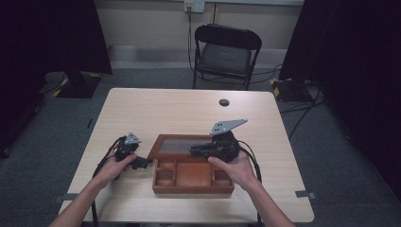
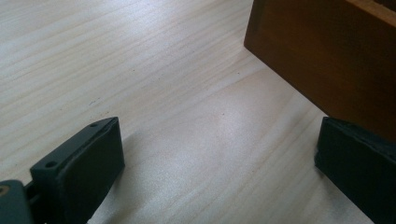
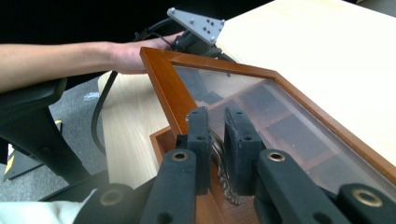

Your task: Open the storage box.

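A brown wooden box (image 1: 193, 184) with several compartments stands near the table's front edge. Its glass-paned lid (image 1: 178, 144) is swung up and back. My right gripper (image 1: 195, 151) reaches in from the right and is shut on the lid's front frame at the ornate brass clasp (image 3: 219, 158), with the pads (image 3: 200, 135) on either side of it. My left gripper (image 1: 142, 163) rests on the table beside the box's left wall (image 2: 327, 60). It is open (image 2: 219, 154) with bare tabletop between its jaws, and one jaw lies close against that wall.
A black folding chair (image 1: 226, 52) stands beyond the table's far edge. A dark round grommet (image 1: 224, 102) sits in the tabletop (image 1: 161, 109) at the far middle. Cables trail from both grippers toward the front edge.
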Motion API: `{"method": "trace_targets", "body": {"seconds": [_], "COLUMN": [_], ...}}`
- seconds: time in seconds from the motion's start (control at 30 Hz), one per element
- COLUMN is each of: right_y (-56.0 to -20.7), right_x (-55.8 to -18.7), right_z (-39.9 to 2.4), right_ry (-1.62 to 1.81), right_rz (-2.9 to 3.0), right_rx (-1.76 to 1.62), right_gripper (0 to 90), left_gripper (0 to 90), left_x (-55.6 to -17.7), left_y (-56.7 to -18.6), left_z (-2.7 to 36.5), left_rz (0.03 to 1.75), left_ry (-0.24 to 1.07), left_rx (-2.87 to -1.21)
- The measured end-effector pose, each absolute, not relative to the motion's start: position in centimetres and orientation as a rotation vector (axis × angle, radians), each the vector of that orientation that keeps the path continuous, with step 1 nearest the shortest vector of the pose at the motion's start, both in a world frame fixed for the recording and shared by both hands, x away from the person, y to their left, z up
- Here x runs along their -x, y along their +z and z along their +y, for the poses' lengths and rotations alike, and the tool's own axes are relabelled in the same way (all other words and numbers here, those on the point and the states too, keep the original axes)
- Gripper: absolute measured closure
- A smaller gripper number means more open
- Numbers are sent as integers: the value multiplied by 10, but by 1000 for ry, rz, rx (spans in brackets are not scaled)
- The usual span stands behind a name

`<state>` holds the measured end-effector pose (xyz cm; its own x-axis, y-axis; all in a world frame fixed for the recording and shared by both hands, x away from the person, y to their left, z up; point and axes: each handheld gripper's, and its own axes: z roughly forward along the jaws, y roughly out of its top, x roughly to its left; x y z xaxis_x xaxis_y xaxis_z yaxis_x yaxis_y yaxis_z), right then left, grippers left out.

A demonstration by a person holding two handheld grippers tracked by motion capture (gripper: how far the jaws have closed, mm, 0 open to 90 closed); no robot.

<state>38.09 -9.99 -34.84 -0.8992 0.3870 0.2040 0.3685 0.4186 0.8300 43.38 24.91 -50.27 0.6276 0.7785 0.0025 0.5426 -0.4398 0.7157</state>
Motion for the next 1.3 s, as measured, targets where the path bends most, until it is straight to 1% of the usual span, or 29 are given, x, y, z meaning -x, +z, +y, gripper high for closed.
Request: {"method": "trace_targets", "body": {"seconds": [1.3], "right_y": [-332], "right_x": [-395], "right_z": [-99], "right_ry": [1543], "right_rz": [2604], "right_rx": [-729], "right_gripper": [820], "left_gripper": [5], "left_x": [-434], "left_y": [-502], "left_z": [250], "left_rz": [1024], "left_ry": [440], "left_rx": [-2163]}}
